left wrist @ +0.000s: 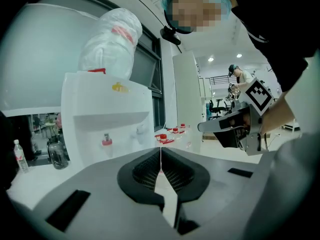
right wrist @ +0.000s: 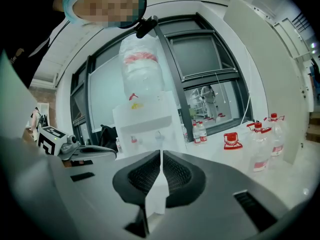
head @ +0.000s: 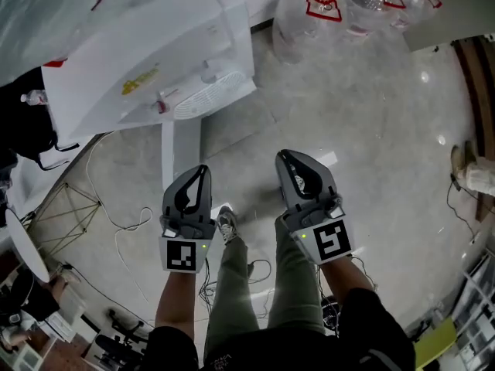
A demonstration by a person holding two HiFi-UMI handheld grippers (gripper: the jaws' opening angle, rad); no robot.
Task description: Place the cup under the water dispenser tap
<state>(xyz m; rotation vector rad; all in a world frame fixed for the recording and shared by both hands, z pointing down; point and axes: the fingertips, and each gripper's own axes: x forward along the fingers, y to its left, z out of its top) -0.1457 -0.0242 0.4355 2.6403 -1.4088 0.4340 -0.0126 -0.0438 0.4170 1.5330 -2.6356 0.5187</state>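
Note:
The white water dispenser point(head: 170, 60) stands at the upper left, with a red tap point(head: 161, 105), a second tap point(head: 207, 74) and a grated drip tray point(head: 213, 95). In the left gripper view the dispenser point(left wrist: 107, 109) is ahead and to the left, and in the right gripper view the dispenser point(right wrist: 147, 121) is straight ahead under its upturned bottle point(right wrist: 142, 69). My left gripper point(head: 203, 168) and right gripper point(head: 282, 154) hang side by side over the floor, short of the dispenser. Both are shut on nothing. No cup shows in any view.
Large water bottles with red caps point(head: 325, 6) stand on the floor beyond the right gripper. Loose cables point(head: 128, 222) and a wire rack point(head: 69, 207) lie at the left. My own legs and shoe point(head: 226, 222) are between the grippers. Another person point(left wrist: 242, 76) stands far off.

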